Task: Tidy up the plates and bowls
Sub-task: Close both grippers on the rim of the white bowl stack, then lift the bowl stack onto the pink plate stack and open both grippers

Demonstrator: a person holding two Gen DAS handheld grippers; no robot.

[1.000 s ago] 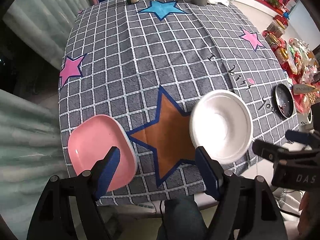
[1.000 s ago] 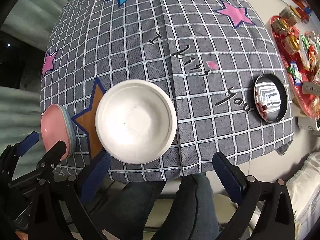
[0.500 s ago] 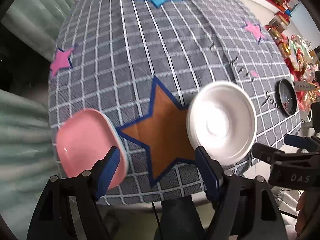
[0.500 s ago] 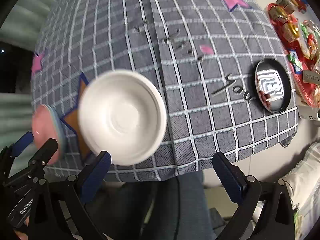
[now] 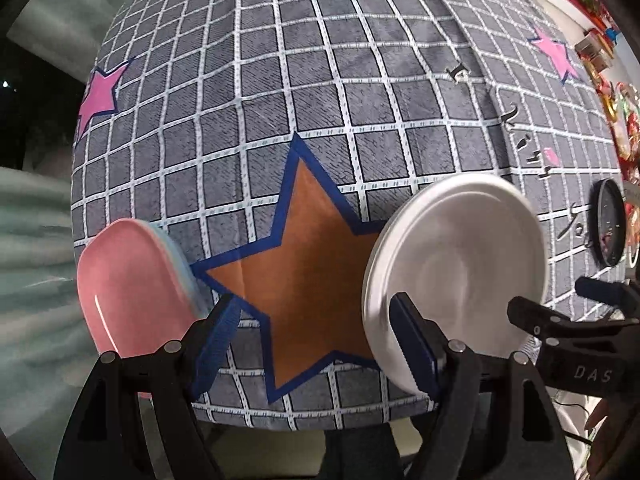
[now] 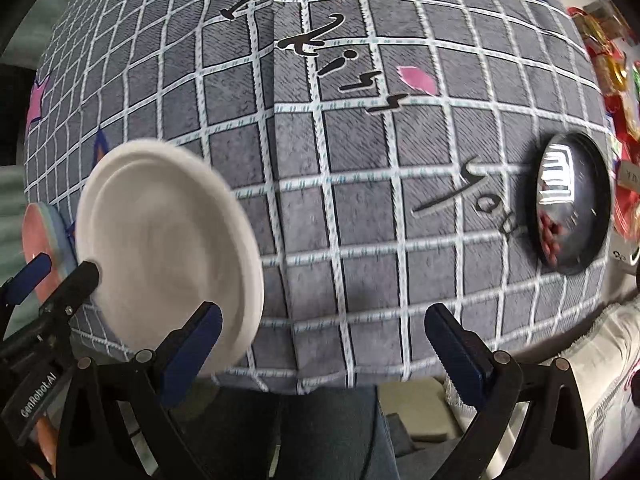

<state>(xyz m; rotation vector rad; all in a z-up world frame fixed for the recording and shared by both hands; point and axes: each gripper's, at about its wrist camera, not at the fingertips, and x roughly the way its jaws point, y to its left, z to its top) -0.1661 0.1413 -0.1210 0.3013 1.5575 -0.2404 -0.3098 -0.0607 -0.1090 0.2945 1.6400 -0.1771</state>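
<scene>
Here both tools hang just off the near edge of the tabletop (image 5: pixel 360 92), which is covered in a grey checked cloth printed with coloured stars, and neither is holding anything. The left gripper (image 5: pixel 316 344) has its blue-padded jaws spread wide over the brown star, with the stack of square plastic plates, pink on top (image 5: pixel 132 296), lying just outside its left finger and the round white bowl (image 5: pixel 456 276) just outside its right one. The right gripper (image 6: pixel 320 344) is likewise wide open and empty; from its camera the white bowl sits to the left, touching or just behind its left finger, while a small shiny black dish (image 6: pixel 570 204) rests well apart near the right edge of the cloth. The pink stack and the white bowl are both close to the near edge, probably so that each can be taken by its rim from the front without a long reach. The white bowl looks doubled at its rim, which suggests more than one nested together, though that cannot be told for certain. With nothing yet lifted, the sorting seems barely begun. The likely next move is a sideways shift to straddle a rim, and thin, smooth rims so near the edge could slide off under a careless nudge.
</scene>
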